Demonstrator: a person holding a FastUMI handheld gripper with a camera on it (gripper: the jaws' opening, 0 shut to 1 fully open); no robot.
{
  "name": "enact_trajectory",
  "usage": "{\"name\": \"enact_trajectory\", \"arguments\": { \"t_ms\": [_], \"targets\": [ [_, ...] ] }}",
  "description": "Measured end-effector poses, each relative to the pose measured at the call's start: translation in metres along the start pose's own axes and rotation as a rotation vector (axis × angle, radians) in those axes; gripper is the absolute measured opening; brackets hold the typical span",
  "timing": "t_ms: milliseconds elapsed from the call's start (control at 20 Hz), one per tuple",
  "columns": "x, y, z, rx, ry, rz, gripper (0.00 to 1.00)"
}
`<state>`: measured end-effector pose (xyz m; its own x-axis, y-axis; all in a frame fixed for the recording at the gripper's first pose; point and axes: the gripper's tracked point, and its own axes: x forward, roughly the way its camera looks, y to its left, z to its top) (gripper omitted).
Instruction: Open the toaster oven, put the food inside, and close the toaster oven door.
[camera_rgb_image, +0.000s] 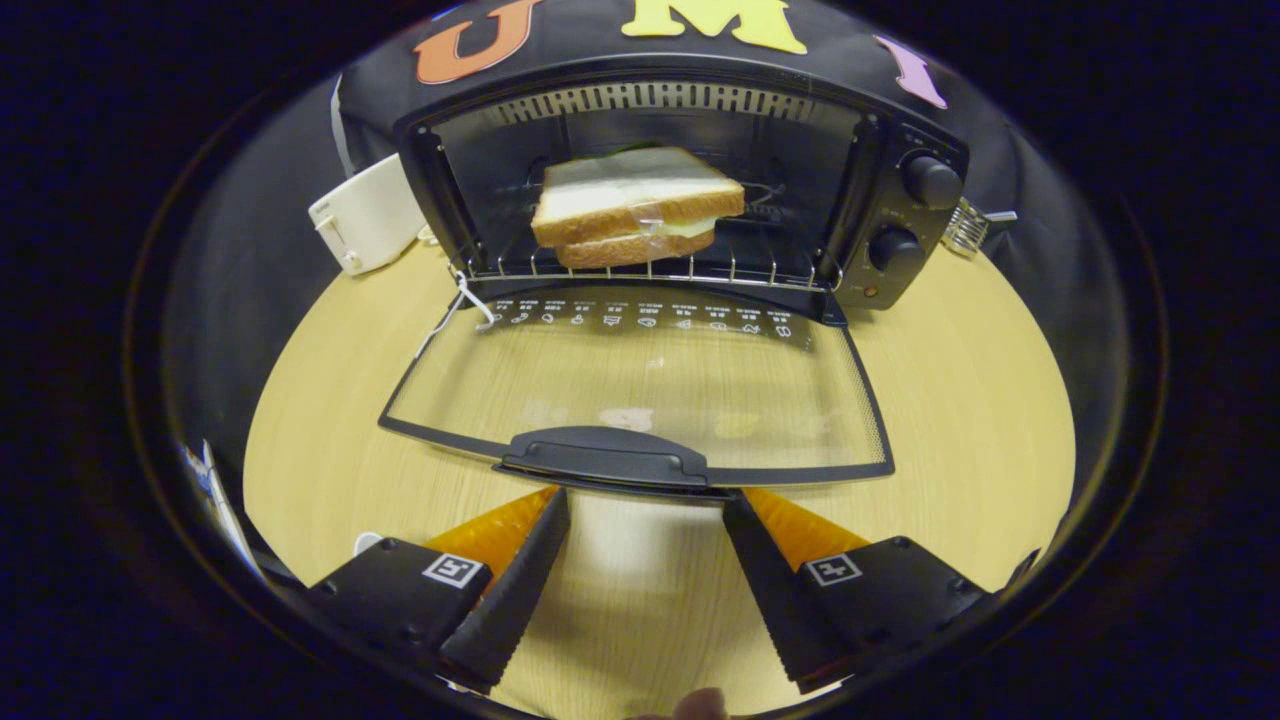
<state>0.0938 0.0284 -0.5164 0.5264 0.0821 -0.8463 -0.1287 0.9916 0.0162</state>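
Gaping fingers (645, 500) below oven door handle (606, 457), icons unreadable.

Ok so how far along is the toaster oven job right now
Opening is done: the glass door lies folded down. Loading looks done too: the sandwich sits on the rack inside the toaster oven. In hand: the gripper is open and empty, fingertips just short of the door handle. Left: closing the door.

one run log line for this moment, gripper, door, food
gripper: open, empty, at door handle | toaster oven door: down, open | sandwich: on rack inside | left: close door
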Motion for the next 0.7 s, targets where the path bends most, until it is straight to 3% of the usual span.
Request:
{"name": "enact_trajectory", "arguments": {
  "t_ms": [350, 700],
  "targets": [
    [-0.033, 0.004, 0.016, 0.053, -0.059, 0.03, 1.0],
    [-0.07, 0.01, 0.059, 0.064, -0.221, 0.031, 1.0]
  ]
}}
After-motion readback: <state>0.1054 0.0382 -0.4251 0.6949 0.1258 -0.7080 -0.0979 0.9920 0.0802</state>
